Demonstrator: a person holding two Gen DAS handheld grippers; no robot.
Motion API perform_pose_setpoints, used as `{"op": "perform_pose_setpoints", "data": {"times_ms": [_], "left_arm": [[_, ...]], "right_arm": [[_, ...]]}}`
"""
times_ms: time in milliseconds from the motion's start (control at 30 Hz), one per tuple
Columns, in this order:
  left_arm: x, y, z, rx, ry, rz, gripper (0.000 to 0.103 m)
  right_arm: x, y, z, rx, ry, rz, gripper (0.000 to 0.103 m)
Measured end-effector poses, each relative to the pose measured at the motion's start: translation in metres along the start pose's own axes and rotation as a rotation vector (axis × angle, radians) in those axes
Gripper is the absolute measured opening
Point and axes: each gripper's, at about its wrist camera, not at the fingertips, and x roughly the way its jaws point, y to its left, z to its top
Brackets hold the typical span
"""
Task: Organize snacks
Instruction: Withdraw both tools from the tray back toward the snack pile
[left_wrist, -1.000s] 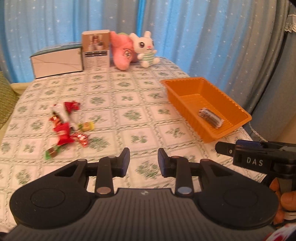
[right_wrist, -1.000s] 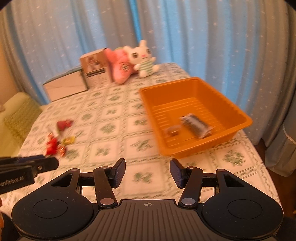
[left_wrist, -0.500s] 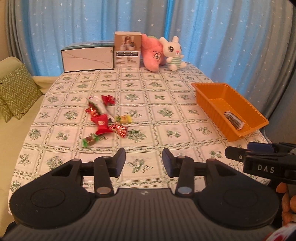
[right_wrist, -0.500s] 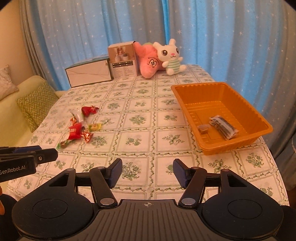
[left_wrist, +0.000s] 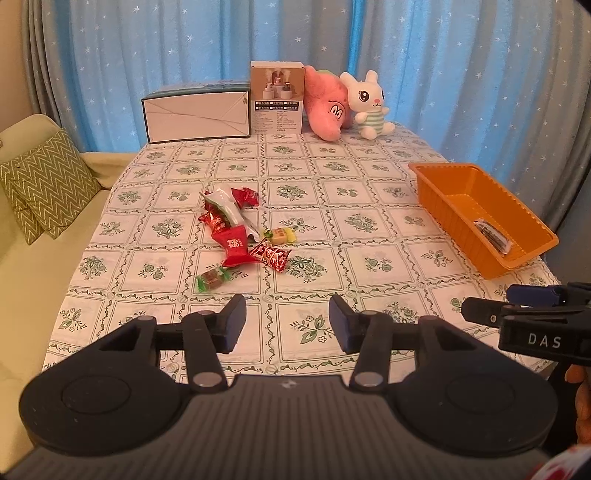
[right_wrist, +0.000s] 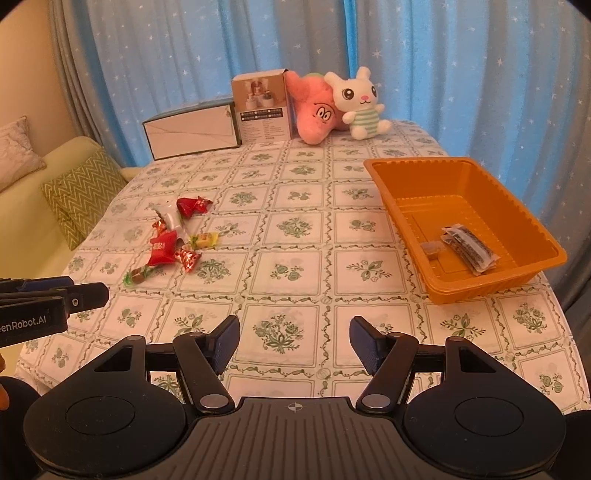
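A pile of wrapped snacks (left_wrist: 236, 232) lies left of centre on the patterned tablecloth; it also shows in the right wrist view (right_wrist: 170, 240). An orange tray (right_wrist: 524, 236) at the right edge holds a dark snack packet (right_wrist: 469, 249) and a small brown piece (right_wrist: 431, 249); the tray also shows in the left wrist view (left_wrist: 461, 184). My left gripper (left_wrist: 286, 325) is open and empty above the table's near edge. My right gripper (right_wrist: 293, 341) is open and empty, near the front edge, left of the tray.
At the back stand a white box (left_wrist: 195, 112), a tan carton (left_wrist: 277, 98), a pink plush (left_wrist: 327, 105) and a white bunny plush (left_wrist: 367, 105). A sofa with a zigzag cushion (left_wrist: 44, 181) is at the left. Blue curtains hang behind.
Both grippers have pulled back and up from the table, so more of it shows. Both jaws have opened a little wider. The snacks and tray have not moved.
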Motion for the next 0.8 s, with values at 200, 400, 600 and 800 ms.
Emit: {"op": "perform_pose_setpoints", "data": {"times_ms": [200,400,600,800], "left_arm": [[0.007,0.014,-0.001,-0.013,0.013,0.006,0.046],[0.023,0.038,-0.001,0.000,0.041,0.005,0.046],[0.050,0.059,0.007,0.092,0.071,-0.008,0.046],[0.080,0.079,0.015,0.150,0.111,-0.046,0.045]], "right_arm": [[0.013,0.009,0.001,-0.027,0.013,0.016,0.066],[0.034,0.018,0.004,-0.049,0.037,0.040,0.066],[0.062,0.033,0.013,-0.081,0.047,0.096,0.066],[0.094,0.047,0.023,-0.119,0.057,0.132,0.066]]}}
